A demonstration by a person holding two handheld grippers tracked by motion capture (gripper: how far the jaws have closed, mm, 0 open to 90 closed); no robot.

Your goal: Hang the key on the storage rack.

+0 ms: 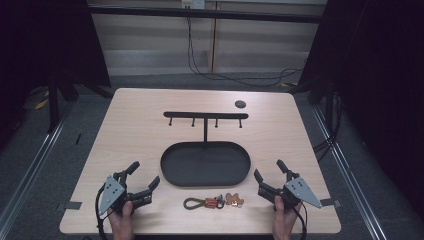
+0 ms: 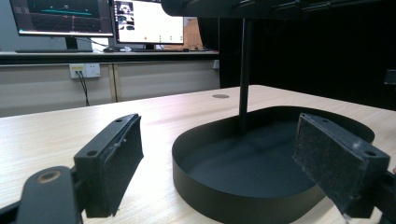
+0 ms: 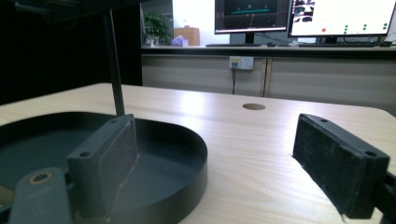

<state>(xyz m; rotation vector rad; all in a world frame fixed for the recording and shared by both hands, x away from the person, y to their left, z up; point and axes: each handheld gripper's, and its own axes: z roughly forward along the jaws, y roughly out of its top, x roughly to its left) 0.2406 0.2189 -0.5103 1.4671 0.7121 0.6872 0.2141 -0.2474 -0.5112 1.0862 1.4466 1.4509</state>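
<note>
R tool [image 1: 270, 175] open, keychain [image 1: 213, 202] just left.

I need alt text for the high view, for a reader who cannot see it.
Two open grippers, left and right, rest at the near edge of a wooden table, either side of a keychain. Behind the keychain stands a black oval tray with a T-shaped hook rack rising from its far rim.

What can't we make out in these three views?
- Small keychain with green loop, red clip and coppery charm: high view, too small to tell its parts.
- Black metal hook stand with oval tray: its top bar is cut off by the upper edge in both gripper views.
- Person's hands: cropped by the bottom edge in the high view.
</note>
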